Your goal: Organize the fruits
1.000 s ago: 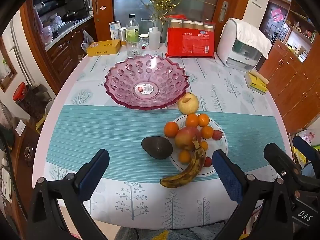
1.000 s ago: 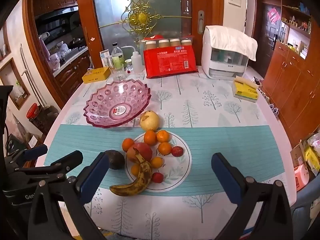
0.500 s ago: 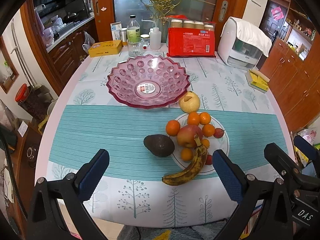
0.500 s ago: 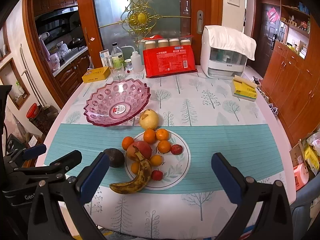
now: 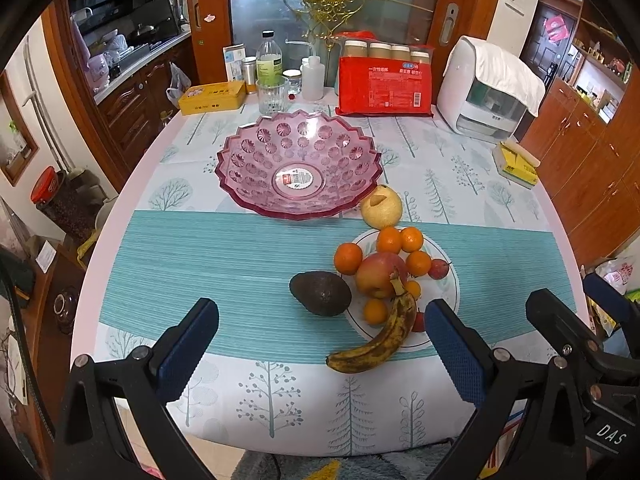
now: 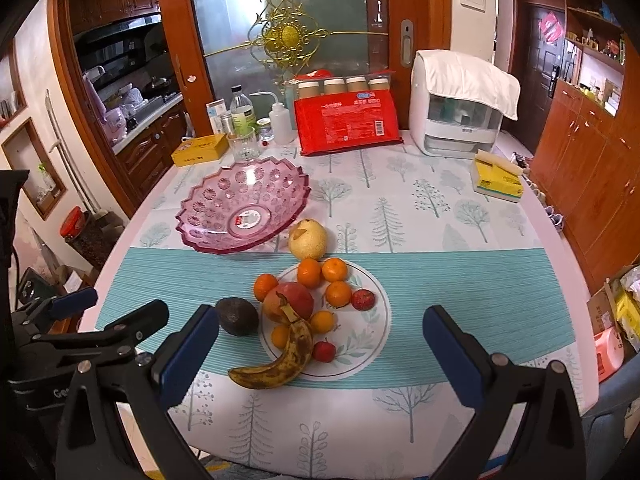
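Hovering at the worktop's (image 5: 168, 248) six o'clock edge, the left gripper (image 5: 320, 344) and right gripper (image 6: 320, 348) are both holding their fingers wide apart and empty. The pink bowl (image 5: 298, 170) is sitting empty at eleven o'clock; avocado (image 5: 320, 293), then banana (image 5: 380, 340) and oranges crowd the plate (image 5: 444, 292). Taking the outlying avocado first looks cleanest, with open cloth leftward.

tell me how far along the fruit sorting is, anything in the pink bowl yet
Nothing looks done: the pink bowl is empty apart from its sticker. Nothing is in hand either; the left gripper and right gripper are both open above the table's near edge. All the fruit is left: the banana, apple, oranges and small red fruits on the white plate, with the avocado and pear beside it.
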{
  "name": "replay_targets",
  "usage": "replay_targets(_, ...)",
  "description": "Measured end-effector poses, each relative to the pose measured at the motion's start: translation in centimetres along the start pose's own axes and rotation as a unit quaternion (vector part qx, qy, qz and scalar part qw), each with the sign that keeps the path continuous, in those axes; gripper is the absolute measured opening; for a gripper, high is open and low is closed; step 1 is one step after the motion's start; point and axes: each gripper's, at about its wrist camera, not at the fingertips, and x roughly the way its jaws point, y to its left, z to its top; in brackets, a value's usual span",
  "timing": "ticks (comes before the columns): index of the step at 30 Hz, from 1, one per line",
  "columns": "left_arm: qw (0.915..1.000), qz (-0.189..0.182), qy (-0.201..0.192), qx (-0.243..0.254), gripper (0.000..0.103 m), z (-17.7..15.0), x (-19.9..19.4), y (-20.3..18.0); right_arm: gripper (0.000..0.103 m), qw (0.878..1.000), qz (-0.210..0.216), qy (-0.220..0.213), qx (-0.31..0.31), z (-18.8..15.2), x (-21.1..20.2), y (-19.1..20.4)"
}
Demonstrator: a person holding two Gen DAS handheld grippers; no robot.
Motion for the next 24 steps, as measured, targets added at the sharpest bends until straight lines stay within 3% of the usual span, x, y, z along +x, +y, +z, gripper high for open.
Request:
replay_targets(9,0.9998,0.004,0.018,0.001,0.102,0.56,0.17,-0.15,0.102,1.0,-0.005,0.002,0.0,0.2,0.19,0.13)
replay_targets(20,0.9988,0.03,-0.029,0.024,0.102,0.54,0.17,-0.16,0.102,1.0,-0.01,0.006,0.0,0.42,0.28,0.1)
replay_targets(24,0.9989,0.029,-0.028,0.023,0.102,0.6,0.18,-0.23,0.102,1.0,-0.01,0.006,0.001,0.43,0.27,0.1)
